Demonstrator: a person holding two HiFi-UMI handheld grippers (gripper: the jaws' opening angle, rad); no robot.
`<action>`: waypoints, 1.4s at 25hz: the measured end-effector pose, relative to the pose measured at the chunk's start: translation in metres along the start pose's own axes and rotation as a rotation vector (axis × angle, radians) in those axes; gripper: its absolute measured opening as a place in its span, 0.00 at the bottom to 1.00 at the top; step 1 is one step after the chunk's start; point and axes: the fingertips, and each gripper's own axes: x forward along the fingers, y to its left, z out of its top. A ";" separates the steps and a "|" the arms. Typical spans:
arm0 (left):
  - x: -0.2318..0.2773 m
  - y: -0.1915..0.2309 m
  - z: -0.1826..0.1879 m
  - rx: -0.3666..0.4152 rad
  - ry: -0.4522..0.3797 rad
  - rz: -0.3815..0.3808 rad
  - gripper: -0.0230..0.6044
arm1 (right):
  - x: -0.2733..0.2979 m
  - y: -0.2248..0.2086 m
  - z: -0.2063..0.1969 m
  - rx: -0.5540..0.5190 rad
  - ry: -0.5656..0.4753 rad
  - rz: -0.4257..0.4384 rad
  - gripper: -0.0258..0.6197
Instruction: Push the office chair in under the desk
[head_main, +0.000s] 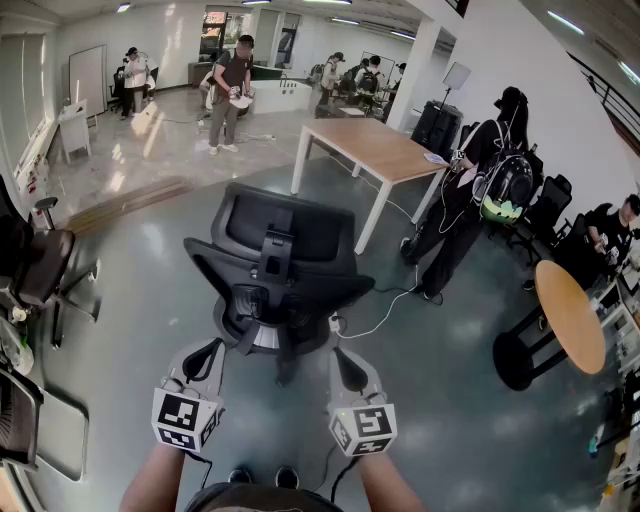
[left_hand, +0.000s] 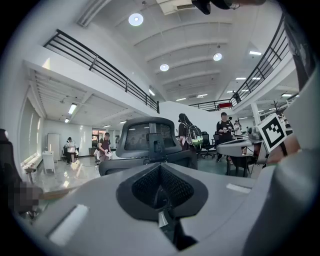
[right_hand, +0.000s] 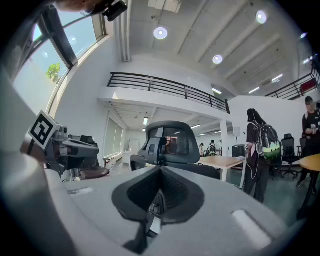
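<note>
A black office chair (head_main: 275, 260) stands in the middle of the floor with its back towards me. Beyond it, at the upper right, is the wooden desk (head_main: 375, 150) on white legs, apart from the chair. My left gripper (head_main: 208, 352) and right gripper (head_main: 347, 360) hover side by side just behind the chair's back, both shut and empty. The left gripper view shows the chair's headrest (left_hand: 150, 137) past its shut gripper (left_hand: 160, 192). In the right gripper view the chair (right_hand: 172, 142) and the desk (right_hand: 225, 161) lie ahead of that shut gripper (right_hand: 159, 196).
A person with a green backpack (head_main: 480, 190) stands beside the desk's right end. A white cable (head_main: 385, 310) runs across the floor to the right of the chair. Another chair (head_main: 40, 265) is at the left, a round table (head_main: 570, 315) at the right, several people farther back.
</note>
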 end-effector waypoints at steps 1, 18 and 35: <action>0.000 0.000 0.000 0.000 0.000 -0.001 0.06 | 0.001 0.000 0.000 -0.001 -0.001 0.001 0.03; -0.001 -0.001 -0.004 -0.017 -0.004 -0.010 0.06 | -0.001 -0.002 -0.003 0.007 0.008 -0.008 0.03; -0.006 0.021 -0.009 -0.026 -0.031 0.008 0.07 | -0.001 -0.001 0.001 0.103 -0.034 -0.067 0.03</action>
